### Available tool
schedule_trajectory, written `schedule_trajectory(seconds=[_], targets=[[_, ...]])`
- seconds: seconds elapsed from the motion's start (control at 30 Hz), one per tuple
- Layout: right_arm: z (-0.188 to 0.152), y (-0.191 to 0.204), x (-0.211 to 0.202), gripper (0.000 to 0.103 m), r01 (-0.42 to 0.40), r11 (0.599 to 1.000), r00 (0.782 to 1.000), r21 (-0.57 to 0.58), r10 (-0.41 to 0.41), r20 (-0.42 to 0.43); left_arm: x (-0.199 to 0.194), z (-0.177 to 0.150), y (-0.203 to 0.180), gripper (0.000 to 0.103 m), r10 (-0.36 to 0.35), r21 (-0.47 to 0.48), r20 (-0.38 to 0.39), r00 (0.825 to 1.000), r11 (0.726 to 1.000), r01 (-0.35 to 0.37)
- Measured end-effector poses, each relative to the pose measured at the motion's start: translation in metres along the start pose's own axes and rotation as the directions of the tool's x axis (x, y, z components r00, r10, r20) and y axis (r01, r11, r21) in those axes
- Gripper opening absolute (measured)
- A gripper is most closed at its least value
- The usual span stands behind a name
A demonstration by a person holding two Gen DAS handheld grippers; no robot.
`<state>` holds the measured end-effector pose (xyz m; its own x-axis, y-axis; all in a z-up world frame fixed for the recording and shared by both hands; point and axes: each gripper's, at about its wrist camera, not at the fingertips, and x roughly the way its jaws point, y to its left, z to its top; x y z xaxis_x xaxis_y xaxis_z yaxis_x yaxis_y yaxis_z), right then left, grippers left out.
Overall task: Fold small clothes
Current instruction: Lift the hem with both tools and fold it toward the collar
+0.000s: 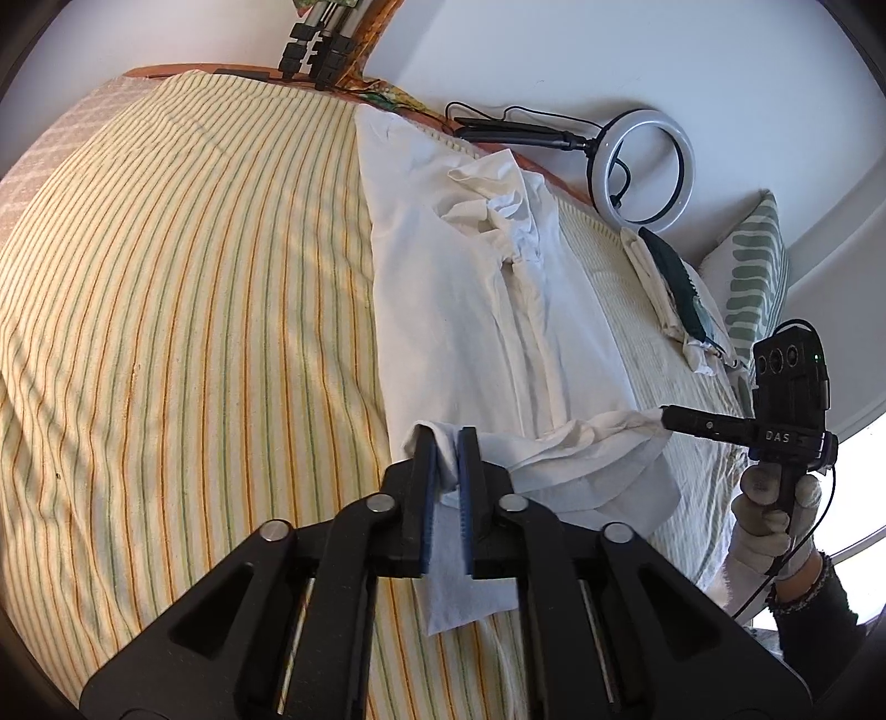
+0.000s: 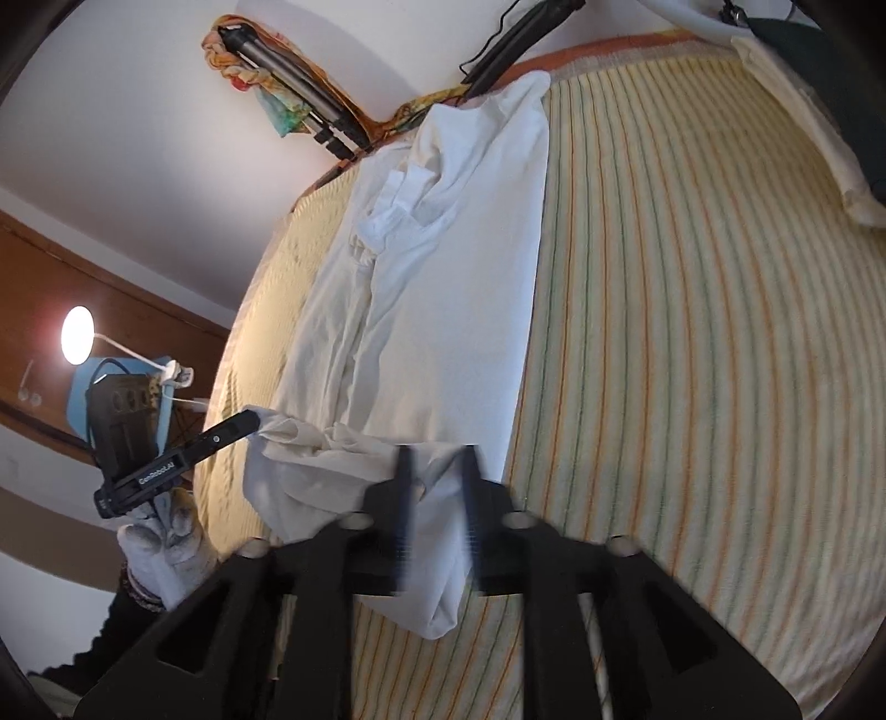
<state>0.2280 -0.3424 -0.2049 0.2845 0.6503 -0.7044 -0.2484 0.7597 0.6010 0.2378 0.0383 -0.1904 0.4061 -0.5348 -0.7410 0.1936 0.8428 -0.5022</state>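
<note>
The left tongs (image 1: 447, 437) stand slightly parted, and a fold of the white garment (image 1: 454, 288) hangs loosely in the narrow gap between the blue pads, draped over the left finger. The right tongs (image 2: 437, 457) are spread wider. Their fingers are blurred, with the same cloth lying between them and no pad visibly pressing on it. Each tool is held by a gloved hand: the right hand (image 1: 769, 509) shows at the right edge of the left wrist view and the left hand (image 2: 166, 548) at the lower left of the right wrist view.

Between the two pairs of tongs the garment's near edge is bunched into a rumpled ridge. A flap of it lies turned over toward the near side of the bed. The rest of the garment stretches away flat on the striped bedspread (image 1: 194, 277), creased along its middle, with a crumpled part at the far end.

Further off, a ring light (image 1: 648, 166) lies by the far right edge of the bed. A green-patterned pillow (image 1: 756, 271) leans near it, and a folded tripod (image 1: 315, 50) lies beyond the bed's far edge.
</note>
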Motion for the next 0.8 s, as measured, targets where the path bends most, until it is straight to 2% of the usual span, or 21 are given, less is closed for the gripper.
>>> schedule_trajectory(seconds=[0.03, 0.1, 0.23, 0.3, 0.43, 0.5, 0.63, 0.8], targets=[[0.000, 0.001, -0.005, 0.033, 0.011, 1.000, 1.000, -0.010, -0.011, 0.025, -0.003, 0.001, 0.000, 0.033, -0.001, -0.004, 0.008, 1.000, 1.000, 0.001], [-0.003, 0.006, -0.015, 0.033, 0.018, 0.999, 0.999, -0.048, -0.016, 0.050, -0.013, 0.003, 0.001, 0.051, -0.004, -0.009, 0.051, 0.999, 1.000, 0.004], [-0.019, 0.025, -0.031, 0.031, -0.010, 0.988, 0.997, -0.157, 0.021, 0.069, -0.032, 0.002, -0.005, 0.052, -0.028, 0.031, 0.092, 0.995, 0.999, 0.025], [-0.029, 0.035, -0.029, 0.028, 0.001, 0.976, 0.999, -0.219, 0.009, 0.046, -0.035, -0.006, -0.014, 0.052, -0.018, 0.098, 0.078, 0.997, 0.995, 0.010], [-0.046, 0.046, -0.007, 0.023, 0.020, 0.952, 0.999, -0.307, -0.030, -0.026, -0.026, -0.025, -0.034, 0.030, -0.004, 0.212, -0.009, 1.000, 0.977, 0.006], [-0.048, 0.046, 0.007, 0.022, 0.019, 0.946, 0.998, -0.323, -0.039, -0.054, -0.018, -0.033, -0.040, 0.030, -0.001, 0.249, -0.056, 0.998, 0.968, 0.015], [-0.044, 0.045, 0.023, 0.021, 0.014, 0.946, 0.997, -0.325, -0.038, -0.068, 0.003, -0.038, -0.050, 0.030, 0.044, 0.292, -0.103, 0.994, 0.956, -0.012], [-0.030, 0.045, 0.034, 0.021, 0.023, 0.945, 0.998, -0.326, -0.043, -0.055, 0.021, -0.023, -0.052, 0.030, 0.065, 0.291, -0.094, 0.993, 0.956, -0.035]])
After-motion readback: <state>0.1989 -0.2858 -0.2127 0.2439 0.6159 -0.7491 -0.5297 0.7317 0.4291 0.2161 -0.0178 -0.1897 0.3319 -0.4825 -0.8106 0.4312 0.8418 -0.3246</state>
